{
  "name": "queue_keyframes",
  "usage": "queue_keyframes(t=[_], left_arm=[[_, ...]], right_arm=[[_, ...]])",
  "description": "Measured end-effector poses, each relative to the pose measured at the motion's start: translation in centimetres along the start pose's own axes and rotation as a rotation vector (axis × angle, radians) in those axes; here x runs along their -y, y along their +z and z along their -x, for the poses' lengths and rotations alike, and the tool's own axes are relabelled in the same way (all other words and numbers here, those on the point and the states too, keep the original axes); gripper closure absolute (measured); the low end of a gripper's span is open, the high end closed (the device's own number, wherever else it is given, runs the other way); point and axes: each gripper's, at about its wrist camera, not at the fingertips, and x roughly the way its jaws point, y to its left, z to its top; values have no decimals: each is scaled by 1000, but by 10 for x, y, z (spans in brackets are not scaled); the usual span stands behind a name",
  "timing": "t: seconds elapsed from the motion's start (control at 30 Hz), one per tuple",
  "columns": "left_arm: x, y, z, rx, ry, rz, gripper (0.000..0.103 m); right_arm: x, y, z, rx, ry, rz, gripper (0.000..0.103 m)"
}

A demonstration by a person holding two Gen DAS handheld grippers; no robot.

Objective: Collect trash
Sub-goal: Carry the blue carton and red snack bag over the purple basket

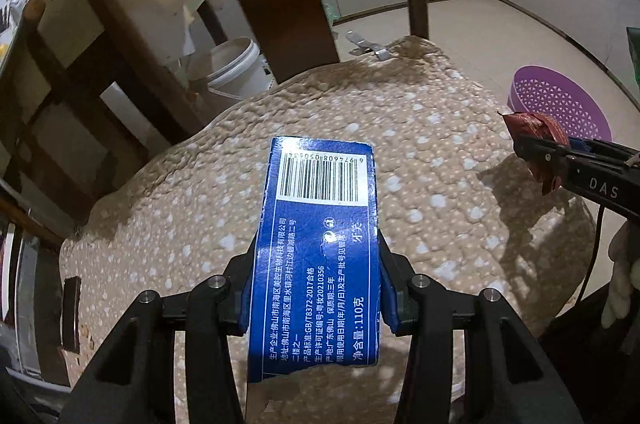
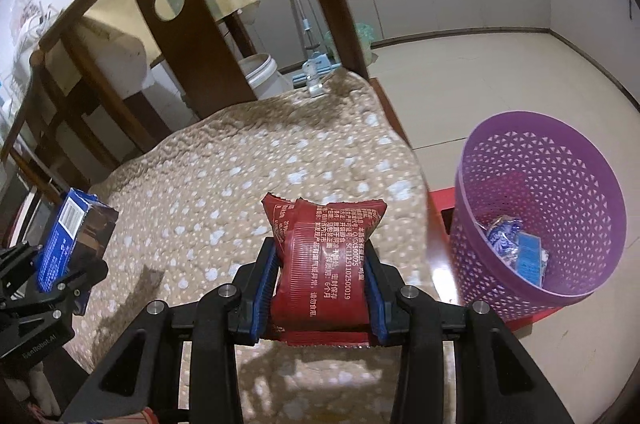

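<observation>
The left gripper (image 1: 316,264) is clamping a blue box (image 1: 320,244); the right gripper (image 2: 320,276) is pinching a red packet (image 2: 320,260) near the cushion's (image 2: 240,176) right edge, beside the bin (image 2: 540,224).

Both wrist cameras are looking steeply down along their jaws, close over the beige speckled quilted cushion (image 1: 420,152), sharing it and the purple perforated plastic basket (image 2: 536,216).

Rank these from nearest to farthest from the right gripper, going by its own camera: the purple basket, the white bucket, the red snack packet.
1. Red snack packet: clamped in the right gripper.
2. Purple basket: on the floor, to the right.
3. White bucket: behind the chair back, far end.
</observation>
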Motion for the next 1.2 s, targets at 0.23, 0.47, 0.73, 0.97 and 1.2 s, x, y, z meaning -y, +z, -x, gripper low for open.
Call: queue_keyframes(t=[0.23,0.47,0.73,0.97,1.2], left_arm=[[22,16,2,4,-45,-25,57],[51,33,1,26,-74,-67,57],[77,48,-3,36,-105,-94,57],[97,60,-4,55,-123,-114,57],[115,69,-4,67,-148,-142,56]], right_arm=[[28,6,16,47,-15,-70,60],[68,11,27,80,-35,-165,60],[89,13,34,98,-44,-218,60],[99,16,39,117,-54,-241,60],[112,23,41,135,-97,-248,60]])
